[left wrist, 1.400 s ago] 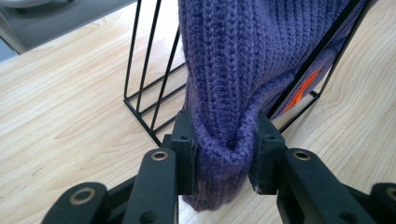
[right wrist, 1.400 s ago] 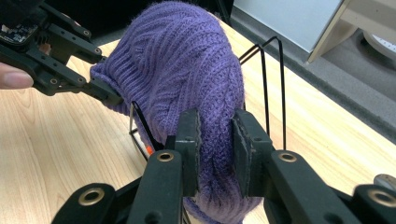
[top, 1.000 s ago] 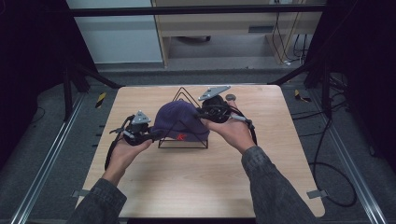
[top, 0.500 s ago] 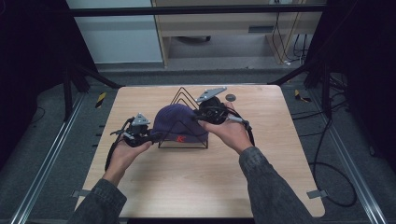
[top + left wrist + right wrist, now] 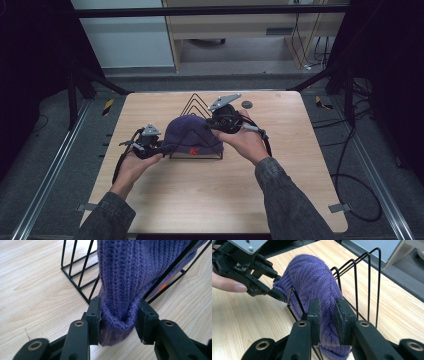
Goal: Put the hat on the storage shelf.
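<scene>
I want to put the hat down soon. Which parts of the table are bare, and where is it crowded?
Bare wood: the near strip between the forearms and the table edge, plus both side margins. Crowded: the middle, where the purple knit hat sits over the wire rack, pinched by the left gripper and right gripper.

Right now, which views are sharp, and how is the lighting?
High view: soft, dim surroundings, evenly lit table. Left gripper view: crisp knit on the purple hat, no glare. Right gripper view: hat sharp, wire rack clear, background slightly soft.
</scene>
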The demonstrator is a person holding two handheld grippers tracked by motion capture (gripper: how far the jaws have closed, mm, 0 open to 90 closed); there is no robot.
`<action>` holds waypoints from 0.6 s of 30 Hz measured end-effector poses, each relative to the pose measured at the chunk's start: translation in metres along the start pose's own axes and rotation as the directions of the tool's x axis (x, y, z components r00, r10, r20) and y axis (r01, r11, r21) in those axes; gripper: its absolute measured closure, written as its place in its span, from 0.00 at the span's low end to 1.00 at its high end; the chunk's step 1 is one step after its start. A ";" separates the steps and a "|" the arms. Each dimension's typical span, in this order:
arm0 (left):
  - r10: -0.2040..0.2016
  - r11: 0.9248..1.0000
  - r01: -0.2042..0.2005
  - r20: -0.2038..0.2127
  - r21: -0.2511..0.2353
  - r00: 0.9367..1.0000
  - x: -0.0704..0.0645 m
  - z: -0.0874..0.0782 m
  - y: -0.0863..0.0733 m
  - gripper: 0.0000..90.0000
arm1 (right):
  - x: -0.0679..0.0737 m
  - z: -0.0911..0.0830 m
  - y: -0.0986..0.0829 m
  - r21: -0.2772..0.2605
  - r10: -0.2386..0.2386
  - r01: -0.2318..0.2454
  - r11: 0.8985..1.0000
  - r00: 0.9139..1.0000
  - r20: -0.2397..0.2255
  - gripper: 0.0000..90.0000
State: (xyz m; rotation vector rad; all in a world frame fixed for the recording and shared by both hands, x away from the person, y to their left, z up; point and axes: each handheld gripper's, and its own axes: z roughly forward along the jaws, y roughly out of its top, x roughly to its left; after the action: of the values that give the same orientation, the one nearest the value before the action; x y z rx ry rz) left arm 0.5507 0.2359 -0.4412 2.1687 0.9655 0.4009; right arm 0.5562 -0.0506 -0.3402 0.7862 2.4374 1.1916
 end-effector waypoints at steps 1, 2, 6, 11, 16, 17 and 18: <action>0.000 1.000 0.000 0.000 -0.001 1.000 0.001 0.000 0.000 0.67 | 0.000 0.001 0.000 0.000 -0.001 0.001 1.000 1.000 -0.003 0.84; -0.007 1.000 0.007 -0.001 -0.007 1.000 0.001 0.000 -0.001 0.67 | 0.001 0.001 0.000 0.004 0.001 -0.001 1.000 1.000 -0.005 0.84; -0.009 1.000 0.009 0.003 -0.006 1.000 0.001 -0.001 -0.002 0.67 | 0.002 0.002 0.001 0.008 -0.006 0.006 1.000 1.000 -0.012 0.85; -0.006 1.000 0.006 -0.002 -0.006 1.000 0.002 -0.002 -0.002 0.66 | 0.001 0.000 0.001 0.002 -0.004 0.004 1.000 1.000 -0.008 0.85; -0.010 1.000 0.010 -0.003 0.000 1.000 0.003 -0.001 -0.004 0.66 | 0.000 -0.001 0.001 0.003 -0.001 0.001 1.000 1.000 -0.006 0.84; -0.010 1.000 0.010 -0.005 0.002 1.000 0.004 -0.001 -0.005 0.67 | -0.001 -0.002 0.000 0.000 0.004 -0.004 1.000 1.000 -0.007 0.84; -0.015 1.000 0.015 -0.004 -0.001 1.000 0.004 -0.001 -0.006 0.67 | -0.001 -0.002 0.000 -0.002 0.003 -0.003 1.000 1.000 -0.006 0.84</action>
State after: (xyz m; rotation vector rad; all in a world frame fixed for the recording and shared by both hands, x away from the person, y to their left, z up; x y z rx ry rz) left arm 0.5499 0.2417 -0.4449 2.1598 0.9831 0.3990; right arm 0.5562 -0.0528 -0.3389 0.7878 2.4406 1.1987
